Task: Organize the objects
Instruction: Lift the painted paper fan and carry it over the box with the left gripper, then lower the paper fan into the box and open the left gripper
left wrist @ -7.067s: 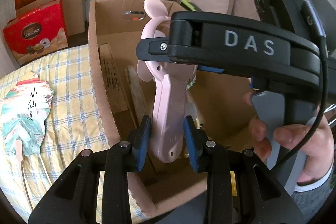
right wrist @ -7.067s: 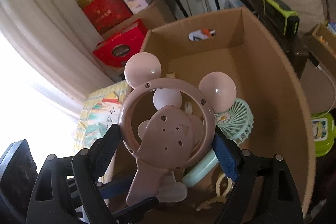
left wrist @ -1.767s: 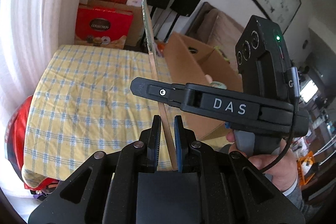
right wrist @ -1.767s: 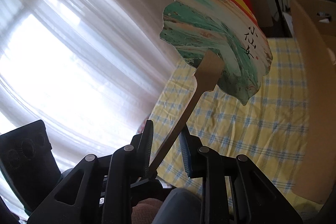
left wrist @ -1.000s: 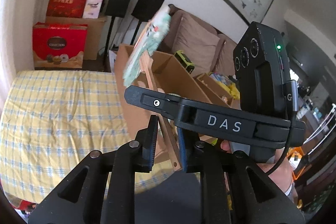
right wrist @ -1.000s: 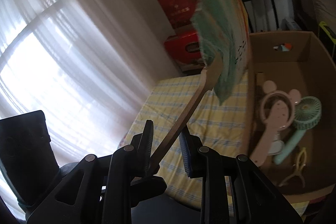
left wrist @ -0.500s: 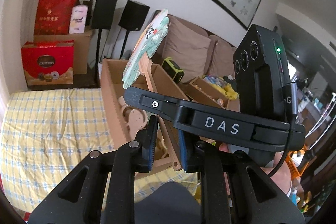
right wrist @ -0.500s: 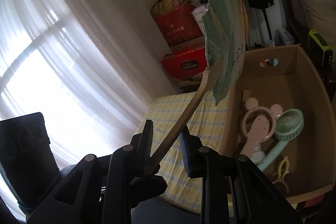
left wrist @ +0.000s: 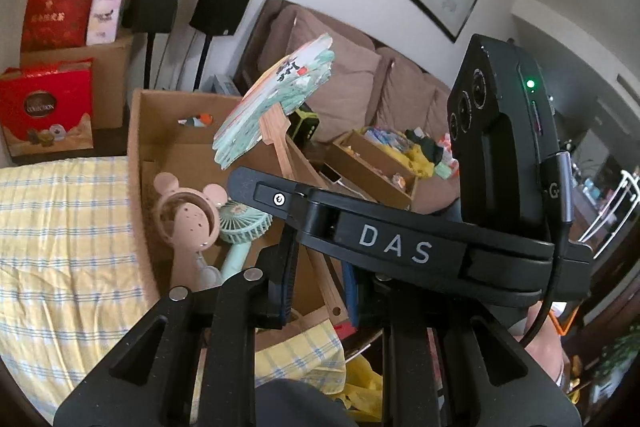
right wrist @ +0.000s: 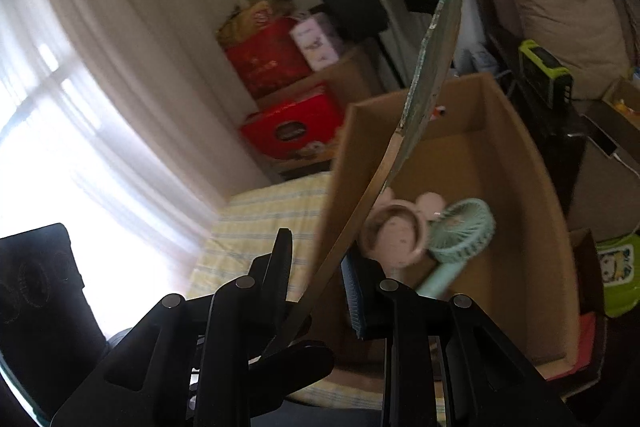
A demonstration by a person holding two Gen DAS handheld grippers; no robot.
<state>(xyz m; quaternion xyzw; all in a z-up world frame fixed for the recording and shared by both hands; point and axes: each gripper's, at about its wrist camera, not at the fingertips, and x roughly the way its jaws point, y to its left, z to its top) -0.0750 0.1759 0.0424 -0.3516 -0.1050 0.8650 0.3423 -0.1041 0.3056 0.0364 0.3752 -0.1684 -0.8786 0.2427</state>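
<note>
Left wrist view: both grippers, left gripper [left wrist: 318,287] and right gripper [right wrist: 316,281], clamped on paddle fan [left wrist: 276,99], held above cardboard box [left wrist: 138,187]. Pink fan [left wrist: 188,219], green fan [left wrist: 244,227] already inside; paddle fan not yet in.

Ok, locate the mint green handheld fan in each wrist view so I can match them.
Left wrist: mint fan left of centre, inside the cardboard box.
Right wrist: mint fan right of centre, in the box.
Shared landmark: the pink mouse-eared fan touching its left side.

paddle fan [left wrist: 276,99] | painted green-white, wooden handle | tilted above cardboard box [left wrist: 138,155]
</note>
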